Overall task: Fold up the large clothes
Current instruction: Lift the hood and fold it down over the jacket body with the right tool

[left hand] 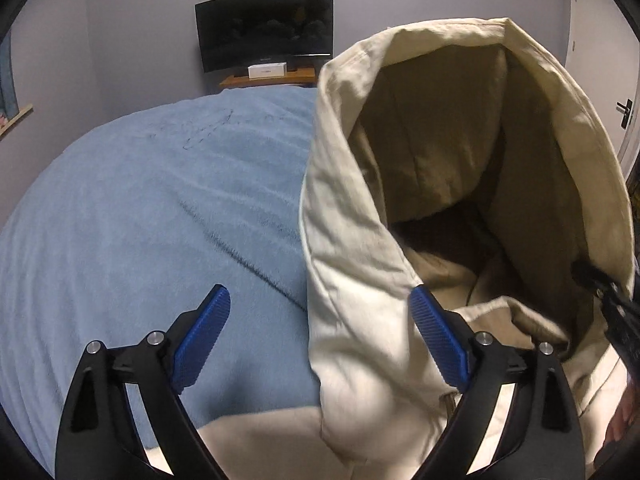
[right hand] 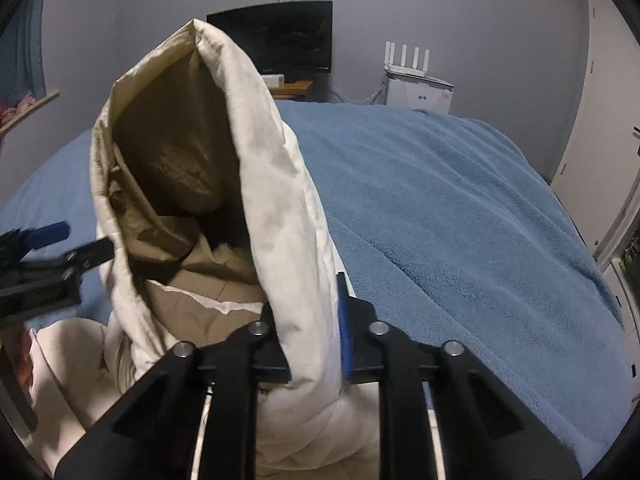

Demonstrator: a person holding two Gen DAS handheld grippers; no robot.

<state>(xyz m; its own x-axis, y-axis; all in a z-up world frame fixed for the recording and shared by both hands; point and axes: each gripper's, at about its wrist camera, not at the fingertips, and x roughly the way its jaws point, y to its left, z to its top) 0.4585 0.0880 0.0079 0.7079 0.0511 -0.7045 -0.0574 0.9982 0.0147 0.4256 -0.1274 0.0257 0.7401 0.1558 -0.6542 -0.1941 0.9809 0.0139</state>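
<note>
A cream padded jacket with a tan lining lies at the near edge of the blue blanket, its hood standing up and gaping toward me. My left gripper is open wide. The hood's left rim sits between its blue pads, resting against the right pad, and the left pad is clear of the cloth. In the right wrist view my right gripper is shut on the hood's right rim. The left gripper shows there at the left edge.
The blue blanket covers the bed out to the far wall. Beyond it stand a dark monitor on a wooden shelf, a white router on a white box, and a white door at the right.
</note>
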